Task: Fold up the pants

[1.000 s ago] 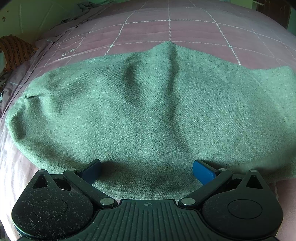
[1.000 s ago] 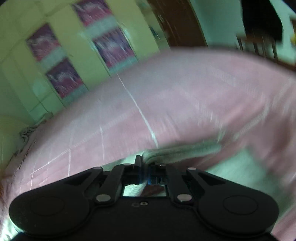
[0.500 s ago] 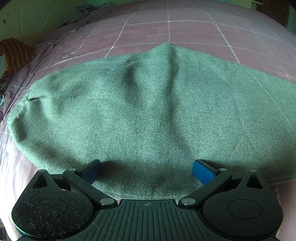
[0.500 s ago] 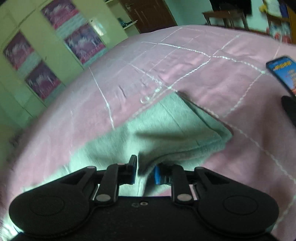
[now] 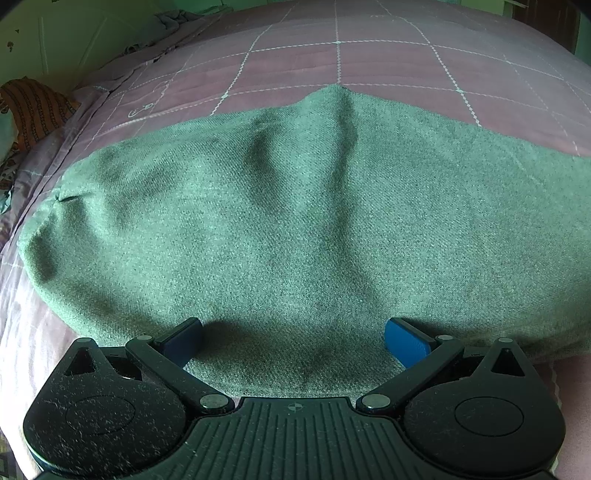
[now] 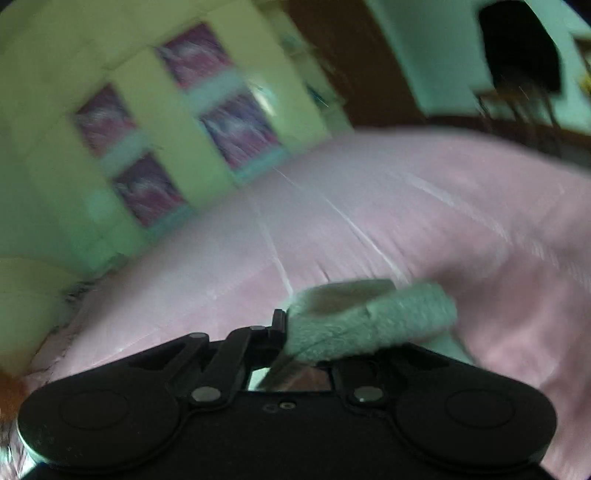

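The green pants (image 5: 295, 221) lie spread flat across the pink quilted bed (image 5: 332, 55), with a few soft ridges down the middle. My left gripper (image 5: 295, 338) is open, its blue pads resting on the near edge of the cloth with fabric between them. In the blurred right wrist view, my right gripper (image 6: 295, 332) is shut on a bunched end of the green pants (image 6: 369, 317), lifted above the bed (image 6: 443, 221). The right fingertip is hidden by the cloth.
An orange patterned cloth (image 5: 33, 110) lies off the bed's left side. Crumpled bedding (image 5: 173, 18) sits at the far left corner. Yellow-green cupboard doors with pink panels (image 6: 166, 129) stand beyond the bed, and a dark chair (image 6: 517, 74) is at the far right.
The right gripper has lifted the pinched end of the pants and swung upward, the view now blurred. The left gripper has stayed open at the same spot.
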`<action>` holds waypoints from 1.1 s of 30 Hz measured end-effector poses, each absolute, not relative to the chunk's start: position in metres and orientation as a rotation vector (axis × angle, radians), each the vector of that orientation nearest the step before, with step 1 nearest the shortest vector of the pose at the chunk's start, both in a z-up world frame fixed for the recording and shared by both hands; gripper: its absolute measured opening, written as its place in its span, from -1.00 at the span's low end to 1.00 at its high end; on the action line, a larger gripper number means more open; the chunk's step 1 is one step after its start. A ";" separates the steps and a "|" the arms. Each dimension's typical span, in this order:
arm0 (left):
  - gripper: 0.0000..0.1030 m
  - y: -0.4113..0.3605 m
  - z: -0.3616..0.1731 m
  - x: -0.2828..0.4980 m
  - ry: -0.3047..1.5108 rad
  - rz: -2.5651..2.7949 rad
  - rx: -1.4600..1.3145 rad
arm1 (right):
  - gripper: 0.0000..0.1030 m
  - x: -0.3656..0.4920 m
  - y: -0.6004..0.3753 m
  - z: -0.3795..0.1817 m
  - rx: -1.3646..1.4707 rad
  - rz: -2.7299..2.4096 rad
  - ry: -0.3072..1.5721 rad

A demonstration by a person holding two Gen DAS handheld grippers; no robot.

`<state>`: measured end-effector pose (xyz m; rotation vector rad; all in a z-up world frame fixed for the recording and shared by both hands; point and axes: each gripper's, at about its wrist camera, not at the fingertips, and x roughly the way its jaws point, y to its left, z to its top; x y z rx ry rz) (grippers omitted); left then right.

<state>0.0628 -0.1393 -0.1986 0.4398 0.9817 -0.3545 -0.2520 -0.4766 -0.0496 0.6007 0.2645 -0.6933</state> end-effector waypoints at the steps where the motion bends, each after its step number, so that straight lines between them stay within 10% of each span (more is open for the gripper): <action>1: 1.00 -0.139 -0.199 0.063 0.981 -0.354 0.440 | -0.94 -0.257 -0.478 -0.055 0.598 -0.700 0.288; 12: 1.00 -0.138 -0.199 0.061 0.971 -0.354 0.441 | -0.65 -0.309 -0.504 -0.132 0.803 -0.867 0.517; 28: 1.00 -0.137 -0.199 0.059 0.957 -0.348 0.433 | -0.91 -0.289 -0.489 -0.067 0.702 -0.832 0.293; 33: 1.00 -0.137 -0.199 0.058 0.953 -0.350 0.436 | -0.91 -0.305 -0.492 -0.130 0.757 -0.965 0.508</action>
